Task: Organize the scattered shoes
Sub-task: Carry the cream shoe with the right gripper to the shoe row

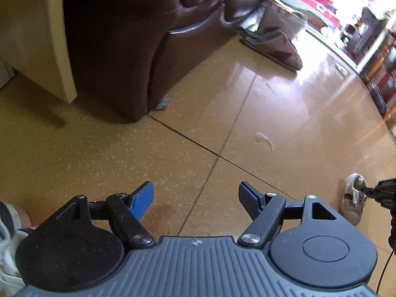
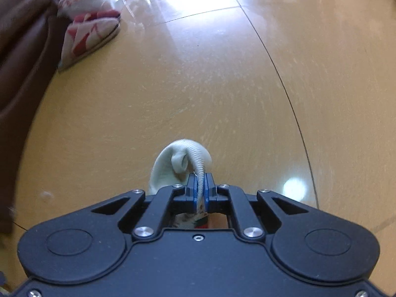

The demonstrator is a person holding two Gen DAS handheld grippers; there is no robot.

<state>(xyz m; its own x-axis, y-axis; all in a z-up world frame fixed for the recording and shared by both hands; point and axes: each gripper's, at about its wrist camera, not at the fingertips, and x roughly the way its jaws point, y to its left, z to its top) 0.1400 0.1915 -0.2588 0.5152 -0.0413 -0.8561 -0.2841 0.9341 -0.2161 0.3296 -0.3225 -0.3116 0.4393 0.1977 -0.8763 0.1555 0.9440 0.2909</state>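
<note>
My right gripper (image 2: 201, 177) is shut on the ribbed collar edge of a small white child's shoe (image 2: 170, 165), pinched thin between the blue pads. The shoe hangs just over the tan tile floor. From the left wrist view the same shoe (image 1: 353, 199), with red and green trim, shows at the far right with the right gripper (image 1: 368, 192) clamped on its heel opening. My left gripper (image 1: 196, 194) is open over bare floor, with nothing between its blue pads. A red-and-white patterned slipper (image 1: 277, 47) (image 2: 84, 34) lies beside the sofa farther off.
A dark brown leather sofa (image 1: 136, 37) (image 2: 19, 61) fills the left and back. A cream cabinet panel (image 1: 39, 37) stands left of it. A person's foot in a white sneaker (image 1: 7, 237) is at the lower left edge. Bits of fluff (image 1: 264, 138) lie on the glossy tiles.
</note>
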